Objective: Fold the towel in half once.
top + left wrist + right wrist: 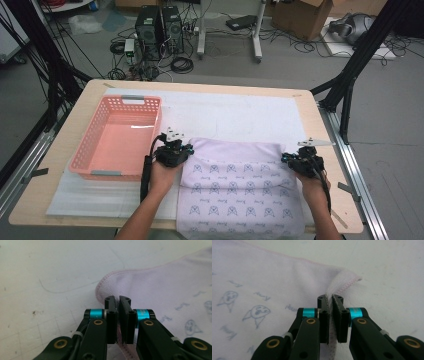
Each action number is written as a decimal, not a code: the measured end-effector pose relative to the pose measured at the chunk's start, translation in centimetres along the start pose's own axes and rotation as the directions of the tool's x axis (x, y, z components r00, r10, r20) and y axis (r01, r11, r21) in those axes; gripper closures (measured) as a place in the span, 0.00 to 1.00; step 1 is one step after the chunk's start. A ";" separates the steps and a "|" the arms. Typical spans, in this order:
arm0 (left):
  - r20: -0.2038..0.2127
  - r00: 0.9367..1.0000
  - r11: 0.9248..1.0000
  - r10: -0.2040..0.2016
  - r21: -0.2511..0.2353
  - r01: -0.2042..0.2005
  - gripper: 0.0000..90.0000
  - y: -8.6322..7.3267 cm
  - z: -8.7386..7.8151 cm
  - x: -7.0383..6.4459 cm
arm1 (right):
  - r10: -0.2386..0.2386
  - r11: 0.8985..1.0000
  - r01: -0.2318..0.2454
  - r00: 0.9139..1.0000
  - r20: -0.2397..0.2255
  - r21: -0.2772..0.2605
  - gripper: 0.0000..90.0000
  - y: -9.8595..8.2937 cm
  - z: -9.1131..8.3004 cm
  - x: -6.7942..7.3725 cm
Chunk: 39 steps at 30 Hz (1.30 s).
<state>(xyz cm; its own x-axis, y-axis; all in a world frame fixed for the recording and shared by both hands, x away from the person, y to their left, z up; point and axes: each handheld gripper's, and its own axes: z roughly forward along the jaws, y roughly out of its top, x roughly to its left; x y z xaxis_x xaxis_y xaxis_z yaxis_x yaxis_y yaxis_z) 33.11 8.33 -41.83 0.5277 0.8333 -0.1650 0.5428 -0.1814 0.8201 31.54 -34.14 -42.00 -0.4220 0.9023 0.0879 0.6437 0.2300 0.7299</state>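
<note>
A pale pink towel point(240, 185) printed with small blue figures lies folded on the white table cover, its near end hanging over the table's front edge. My left gripper point(186, 149) is at the towel's far left corner, and my right gripper point(286, 158) at its far right corner. In the left gripper view the jaws of the left gripper point(117, 299) are shut on the towel's hemmed edge point(107, 280). In the right gripper view the right gripper point(330, 298) is shut on the towel's stitched corner point(348, 281).
A pink plastic basket point(97, 132) with nothing in it stands on the table's left part, just left of my left hand. The white cover point(235, 112) stretches bare behind the towel. Black frame legs and cables stand around the table.
</note>
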 end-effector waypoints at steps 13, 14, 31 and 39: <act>0.127 0.992 0.993 0.017 -0.120 -0.001 0.94 -1.1 -5.8 -1.1 | -0.035 0.989 0.023 0.996 -0.085 -0.147 0.93 -1.9 -6.7 1.3; 0.132 0.991 0.992 0.023 -0.123 -0.006 0.94 -1.4 -6.3 -1.2 | -0.038 0.987 0.023 0.995 -0.093 -0.157 0.93 -2.2 -7.1 1.6; 0.215 0.973 0.997 0.079 -0.035 -0.073 0.87 -7.8 -7.7 -3.0 | 0.019 1.000 -0.022 0.986 -0.165 -0.017 0.92 -9.0 -8.3 2.6; 0.158 0.985 0.995 0.067 -0.090 -0.053 0.51 -4.9 -6.2 -1.2 | 0.060 0.978 -0.067 0.997 -0.041 -0.199 0.67 -6.5 -9.0 0.5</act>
<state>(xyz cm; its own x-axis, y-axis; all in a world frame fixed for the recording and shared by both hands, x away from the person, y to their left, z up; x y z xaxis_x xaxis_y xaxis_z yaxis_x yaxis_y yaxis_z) 25.80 11.46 -42.30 0.6592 0.7266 -0.1940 0.4531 -0.1778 0.8736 21.39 -38.44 -40.55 -0.4085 0.8987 0.1595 0.5304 0.0915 0.8428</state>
